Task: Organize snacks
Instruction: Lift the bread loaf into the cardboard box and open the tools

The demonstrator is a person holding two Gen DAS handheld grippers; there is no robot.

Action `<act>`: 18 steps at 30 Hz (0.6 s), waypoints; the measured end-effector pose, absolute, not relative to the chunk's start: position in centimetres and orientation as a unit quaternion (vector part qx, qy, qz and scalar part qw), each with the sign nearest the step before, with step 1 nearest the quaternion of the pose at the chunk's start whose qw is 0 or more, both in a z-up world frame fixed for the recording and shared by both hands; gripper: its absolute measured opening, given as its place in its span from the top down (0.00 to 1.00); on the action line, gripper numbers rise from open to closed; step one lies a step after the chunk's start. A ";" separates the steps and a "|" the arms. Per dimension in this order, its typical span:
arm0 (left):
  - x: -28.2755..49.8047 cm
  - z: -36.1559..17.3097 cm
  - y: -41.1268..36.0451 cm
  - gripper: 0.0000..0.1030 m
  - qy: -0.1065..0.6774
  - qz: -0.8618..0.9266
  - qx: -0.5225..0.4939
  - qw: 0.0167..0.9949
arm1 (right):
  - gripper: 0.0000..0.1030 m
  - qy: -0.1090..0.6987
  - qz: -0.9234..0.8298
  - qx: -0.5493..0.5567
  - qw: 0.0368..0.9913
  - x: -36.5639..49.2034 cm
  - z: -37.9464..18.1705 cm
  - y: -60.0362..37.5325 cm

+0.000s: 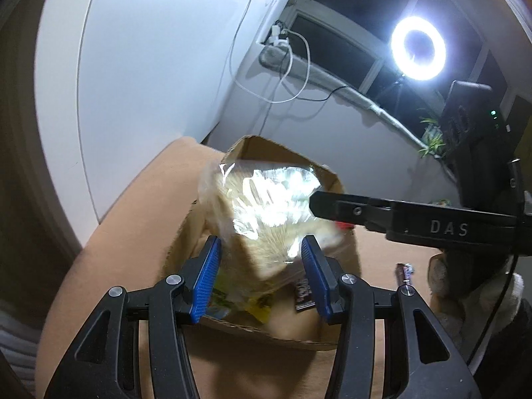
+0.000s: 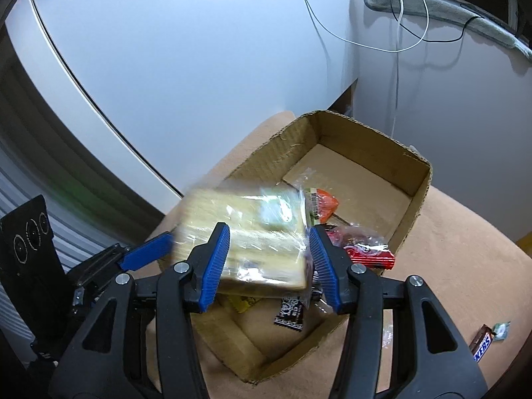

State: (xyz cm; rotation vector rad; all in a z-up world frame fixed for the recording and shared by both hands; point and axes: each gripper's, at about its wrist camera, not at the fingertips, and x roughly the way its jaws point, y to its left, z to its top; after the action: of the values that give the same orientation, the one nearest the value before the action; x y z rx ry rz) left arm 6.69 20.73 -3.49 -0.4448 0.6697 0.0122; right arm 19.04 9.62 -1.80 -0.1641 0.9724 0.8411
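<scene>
Tan cushion (image 2: 449, 232) carries cardboard box (image 2: 412, 196); blurred clear-wrapped cracker pack (image 2: 252, 239) sits over its near-left corner, between wide-spread left gripper (image 1: 261, 272) and right gripper (image 2: 267, 266), neither clearly gripping.

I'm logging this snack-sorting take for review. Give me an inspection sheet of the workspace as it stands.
Surface: tan cushioned top, carrying the box.
Job's things: cardboard box, open, far half bare; clear-wrapped pale snack pack, blurred, over the box's near end; red packet, orange packet and black patterned packet inside.
Clutter: Snickers bar and small green-white candy outside the box on the tan top.
Grippers: left gripper and right gripper both astride the pack; contact cannot be told.
Cables: white and black cables hanging down the wall.
Surroundings: white wall, dark window, lit ring light, small plant.
</scene>
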 end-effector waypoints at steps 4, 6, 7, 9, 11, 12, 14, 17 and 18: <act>6.5 -3.6 21.0 0.53 0.325 0.010 -0.221 0.919 | 0.49 0.453 0.391 -0.073 0.798 19.0 -1.6 9.2; 6.2 -3.4 21.0 0.53 0.324 0.010 -0.220 0.920 | 0.49 0.451 0.391 -0.073 0.799 19.0 -1.4 9.1; 6.1 -3.4 21.0 0.53 0.323 0.010 -0.220 0.920 | 0.49 0.451 0.390 -0.073 0.800 18.9 -1.3 9.1; 5.8 -3.2 20.9 0.53 0.321 0.009 -0.220 0.921 | 0.49 0.448 0.392 -0.071 0.800 18.8 -0.9 8.9; 5.7 -3.0 20.7 0.53 0.319 0.008 -0.217 0.923 | 0.49 0.445 0.392 -0.071 0.802 18.7 -0.6 8.8; 5.7 -2.8 20.5 0.54 0.318 0.007 -0.215 0.923 | 0.49 0.441 0.393 -0.073 0.803 18.4 -0.3 8.6; 5.5 -2.5 20.1 0.53 0.317 0.005 -0.210 0.925 | 0.47 0.436 0.395 -0.074 0.805 18.0 0.2 8.0; 5.2 -2.0 19.2 0.53 0.312 0.000 -0.202 0.928 | 0.44 0.427 0.397 -0.078 0.809 17.2 0.9 6.7; 5.0 -1.9 19.0 0.53 0.311 -0.001 -0.200 0.929 | 0.44 0.424 0.396 -0.080 0.811 16.9 1.1 6.1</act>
State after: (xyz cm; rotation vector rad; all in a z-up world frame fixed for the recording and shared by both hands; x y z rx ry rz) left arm 5.00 18.98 -1.85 -0.4091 0.6375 -0.0023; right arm 16.87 6.07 1.13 -0.1699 0.9050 0.8462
